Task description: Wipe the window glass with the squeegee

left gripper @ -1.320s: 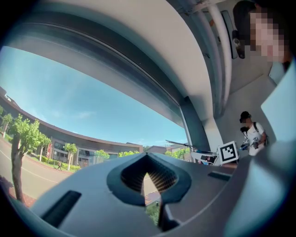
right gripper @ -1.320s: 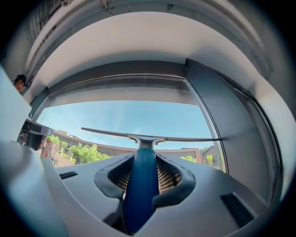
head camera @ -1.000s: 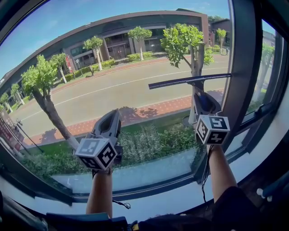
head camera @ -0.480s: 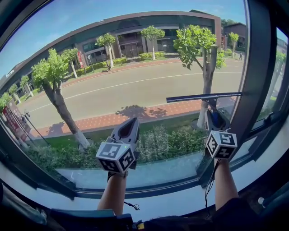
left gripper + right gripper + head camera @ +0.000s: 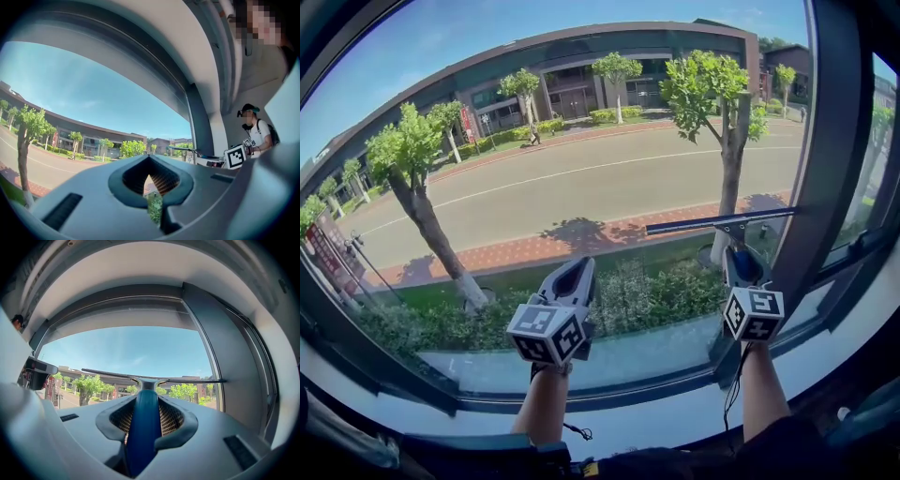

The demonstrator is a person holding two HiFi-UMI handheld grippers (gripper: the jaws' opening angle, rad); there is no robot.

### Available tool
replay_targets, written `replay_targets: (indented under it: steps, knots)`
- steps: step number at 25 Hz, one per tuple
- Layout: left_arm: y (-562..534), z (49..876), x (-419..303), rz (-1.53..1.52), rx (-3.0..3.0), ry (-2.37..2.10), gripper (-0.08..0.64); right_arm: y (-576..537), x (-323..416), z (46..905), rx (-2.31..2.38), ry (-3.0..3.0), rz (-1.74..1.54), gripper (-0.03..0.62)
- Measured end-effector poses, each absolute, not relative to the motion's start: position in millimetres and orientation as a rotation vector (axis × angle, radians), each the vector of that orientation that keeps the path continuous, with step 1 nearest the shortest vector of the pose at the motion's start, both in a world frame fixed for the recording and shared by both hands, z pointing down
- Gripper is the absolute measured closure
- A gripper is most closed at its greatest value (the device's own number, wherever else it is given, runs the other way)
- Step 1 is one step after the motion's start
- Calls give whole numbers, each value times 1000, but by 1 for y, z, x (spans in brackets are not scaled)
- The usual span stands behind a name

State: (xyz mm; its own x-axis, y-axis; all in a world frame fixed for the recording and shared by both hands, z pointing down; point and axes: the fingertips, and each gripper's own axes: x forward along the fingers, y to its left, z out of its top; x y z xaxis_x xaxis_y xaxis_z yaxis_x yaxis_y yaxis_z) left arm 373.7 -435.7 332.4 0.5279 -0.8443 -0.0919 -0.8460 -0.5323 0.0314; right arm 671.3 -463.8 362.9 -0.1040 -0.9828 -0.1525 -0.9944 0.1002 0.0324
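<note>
The squeegee (image 5: pixel 719 221) is found at the lower right of the head view. Its long dark blade is laid almost level against the window glass (image 5: pixel 581 159), with the blade's right end just beside the dark upright frame (image 5: pixel 827 141). In the right gripper view the blue handle (image 5: pixel 143 427) is seen clamped between the two ribbed pads (image 5: pixel 169 418) of the right gripper (image 5: pixel 144 420). From there it runs up to the blade, which is spread across the pane from left to right.

The left gripper (image 5: pixel 574 279) is held lower centre in the head view, near the glass and well apart from the squeegee. In its own view the left gripper's pads (image 5: pixel 161 176) are drawn almost together, with only a thin slit between them. Nothing is gripped there, and only shrubs and pavement outside are seen through the slit.

The wiping is judged to be under way. The blade is placed in the lower half of the pane, above the bottom frame (image 5: pixel 609 389), so the strip beneath it is taken as not yet covered. No water, foam or streaks can be made out on the glass. It therefore cannot be told how much of the pane above the blade, or of the wide area to its left, has been wiped. The strip along the bottom frame and possibly the left part of the pane are judged to be left.
</note>
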Motion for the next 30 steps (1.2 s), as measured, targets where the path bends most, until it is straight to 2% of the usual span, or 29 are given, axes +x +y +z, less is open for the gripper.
replay_targets:
  steps: [18,25,30]
  knots:
    - [-423,322,368,227,-2752,1565,558,-458,672,398,-2037,2308,84,468]
    - [-419,306,369,217,-2715,1591,558,-453,669,385,-2021,2332,-2,469]
    - [-425,292,339,111,-2656,1699,558,-444,656,361,-2043,2358,15,468]
